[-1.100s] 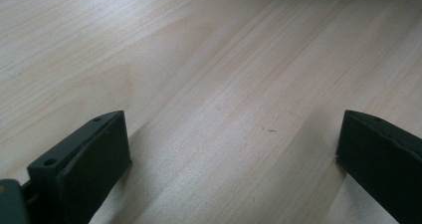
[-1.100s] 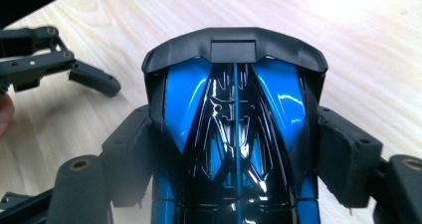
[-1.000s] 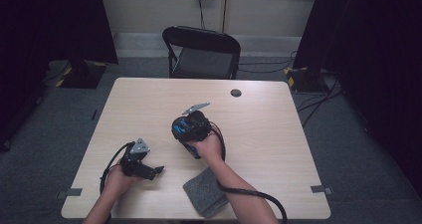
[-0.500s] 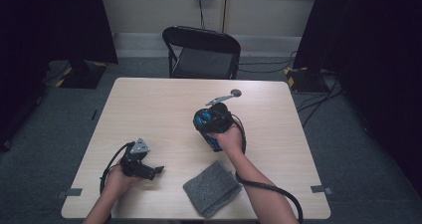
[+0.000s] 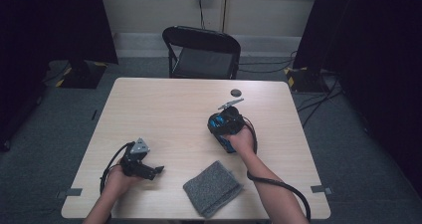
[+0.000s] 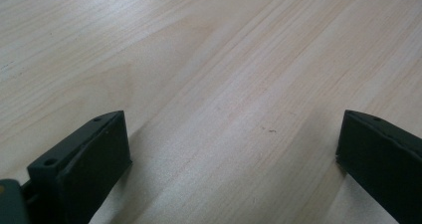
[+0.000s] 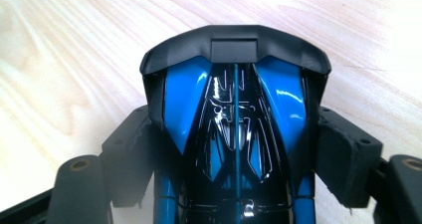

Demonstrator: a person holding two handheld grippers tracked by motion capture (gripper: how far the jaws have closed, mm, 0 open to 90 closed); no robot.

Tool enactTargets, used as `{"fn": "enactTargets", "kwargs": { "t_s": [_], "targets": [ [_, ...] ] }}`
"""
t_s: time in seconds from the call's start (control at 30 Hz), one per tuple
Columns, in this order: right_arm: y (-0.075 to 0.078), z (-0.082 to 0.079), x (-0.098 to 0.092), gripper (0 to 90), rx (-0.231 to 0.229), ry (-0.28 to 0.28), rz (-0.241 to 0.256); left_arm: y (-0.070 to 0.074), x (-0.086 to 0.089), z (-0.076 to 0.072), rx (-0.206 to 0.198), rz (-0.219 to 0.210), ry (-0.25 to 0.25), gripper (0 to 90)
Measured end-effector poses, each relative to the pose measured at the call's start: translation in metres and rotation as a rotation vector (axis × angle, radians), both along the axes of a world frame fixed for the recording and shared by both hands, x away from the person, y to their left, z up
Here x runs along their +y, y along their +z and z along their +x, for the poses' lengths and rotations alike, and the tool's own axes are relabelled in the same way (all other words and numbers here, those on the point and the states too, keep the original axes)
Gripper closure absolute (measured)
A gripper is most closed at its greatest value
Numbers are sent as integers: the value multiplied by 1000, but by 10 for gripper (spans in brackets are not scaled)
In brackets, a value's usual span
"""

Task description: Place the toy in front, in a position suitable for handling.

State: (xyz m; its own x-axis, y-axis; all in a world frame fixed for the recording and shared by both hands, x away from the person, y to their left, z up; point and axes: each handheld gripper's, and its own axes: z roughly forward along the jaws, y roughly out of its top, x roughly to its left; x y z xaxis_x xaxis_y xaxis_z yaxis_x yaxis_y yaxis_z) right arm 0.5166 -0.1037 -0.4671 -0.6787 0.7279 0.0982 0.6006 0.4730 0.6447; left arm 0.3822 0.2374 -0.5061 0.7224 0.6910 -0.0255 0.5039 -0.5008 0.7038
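- Lower centre of the high view: a grey cloth (image 5: 213, 188) lies flat on the table (image 5: 164, 109), soft and limp, touched by nothing.
- Lower left of that view: the left gripper (image 5: 158, 169) rests low over the wood. In its own view the jaws stand wide apart with bare table between them, so it is released and holds nothing.
- Right of centre: the right gripper (image 5: 230, 125) is clenched on a blue and black toy (image 5: 221, 126). In the right gripper view the toy (image 7: 234, 129) stands at centre frame, with a jaw pressed to each flank.
- Handling, as I judge it: the toy looks like hard moulded plastic, stiff and probably light. Its glossy shell shows bright reflections, so it is likely slippery, and the tapering body could squirm forward out of a loose pinch.
- Best hold: across the flanks where the pads sit now, behind the black front rim, not on the glossy top panels.
- Upper right of centre: a thin grey strip (image 5: 230, 103) lies just beyond the toy; what it is I cannot tell.
- Beyond it, a small dark disc (image 5: 236, 92) sits near the far edge.
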Motion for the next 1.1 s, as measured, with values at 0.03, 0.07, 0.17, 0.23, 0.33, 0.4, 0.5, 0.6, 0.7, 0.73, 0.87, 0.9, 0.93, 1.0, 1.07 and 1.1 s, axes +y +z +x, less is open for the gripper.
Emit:
{"fn": "enactTargets", "kwargs": {
  "t_s": [0.03,0.07,0.17,0.23,0.33,0.4,0.5,0.6,0.7,0.73,0.87,0.9,0.93,1.0,1.07,1.1],
  "targets": [
    [-2,1,0,254,0,0,-2,0,0,0,0,0,0,0],
    [-3,3,1,254,0,-1,-9,0,0,0,0,0,0,0],
    [-8,9,3,254,6,3,-9,0,0,0,0,0,0,0],
    [-9,11,6,254,5,13,-18,0,0,0,0,0,0,0],
    [-11,13,8,253,8,23,-31,0,0,0,0,0,0,0],
    [-13,13,10,253,9,27,-38,0,0,0,0,0,-1,0],
    [-16,13,12,252,5,31,-51,0,0,0,0,0,0,0],
    [-18,12,13,251,-2,43,-54,0,0,0,0,0,0,0],
    [-18,10,15,250,-10,59,-73,0,0,0,0,0,0,0],
    [-19,10,16,249,-11,65,-80,0,0,0,0,0,0,0],
    [-22,10,16,245,-4,71,-83,0,0,0,0,0,0,0],
    [-22,10,15,240,-3,81,-78,0,0,0,0,0,0,0],
    [-23,9,15,234,-6,85,-77,0,0,0,0,0,0,0],
    [-22,8,13,212,-7,74,-53,0,0,0,0,0,0,0],
    [-20,8,12,176,-8,69,-37,0,0,0,0,0,0,0],
    [-20,8,11,154,2,67,-35,0,0,0,0,0,0,0]
  ]
}}
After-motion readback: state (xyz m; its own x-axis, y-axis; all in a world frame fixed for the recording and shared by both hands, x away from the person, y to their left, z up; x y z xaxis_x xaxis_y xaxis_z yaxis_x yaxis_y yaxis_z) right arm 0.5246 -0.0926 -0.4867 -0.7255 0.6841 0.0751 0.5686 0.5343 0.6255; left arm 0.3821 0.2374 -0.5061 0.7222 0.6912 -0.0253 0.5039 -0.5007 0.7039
